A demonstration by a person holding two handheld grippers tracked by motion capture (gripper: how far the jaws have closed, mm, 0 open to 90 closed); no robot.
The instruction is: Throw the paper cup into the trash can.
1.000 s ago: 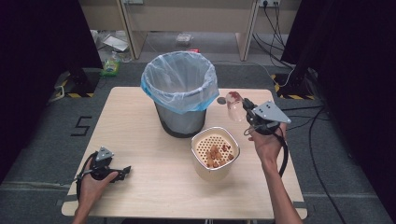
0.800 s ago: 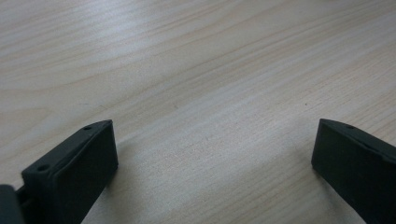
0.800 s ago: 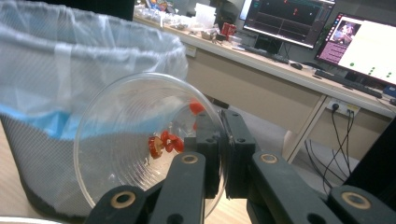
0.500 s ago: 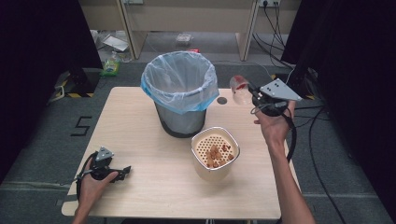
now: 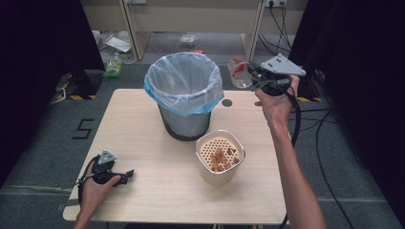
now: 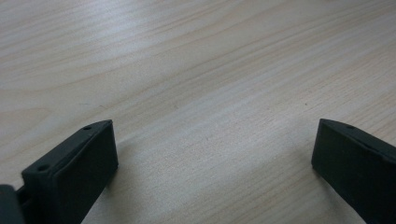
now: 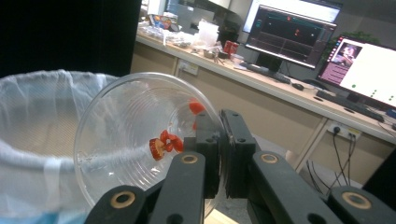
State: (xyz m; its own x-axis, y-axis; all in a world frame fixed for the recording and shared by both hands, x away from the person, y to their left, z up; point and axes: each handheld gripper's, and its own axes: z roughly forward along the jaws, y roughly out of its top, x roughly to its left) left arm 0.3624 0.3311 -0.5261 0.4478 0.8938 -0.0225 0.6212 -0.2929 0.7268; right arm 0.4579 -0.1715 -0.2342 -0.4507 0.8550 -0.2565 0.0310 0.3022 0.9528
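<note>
My right gripper is raised to the right of the bin, level with its rim, and is shut on the wall of a clear plastic cup. In the right gripper view the cup lies tilted on its side, mouth toward the bag-lined bin. A few red bits cling inside it, and the right gripper pinches its edge. My left gripper rests on the table's near left corner. Its jaws stand wide apart over bare wood in the left gripper view, so the left gripper is open.
A cream container with a perforated insert and several brown and red pieces stands in front of the bin. A small dark round spot marks the wooden table. Floor and cables lie beyond the far edge.
My right gripper has lifted the cup higher and carried it away from me, up to the level of the bin's rim. The left gripper has stayed put.
</note>
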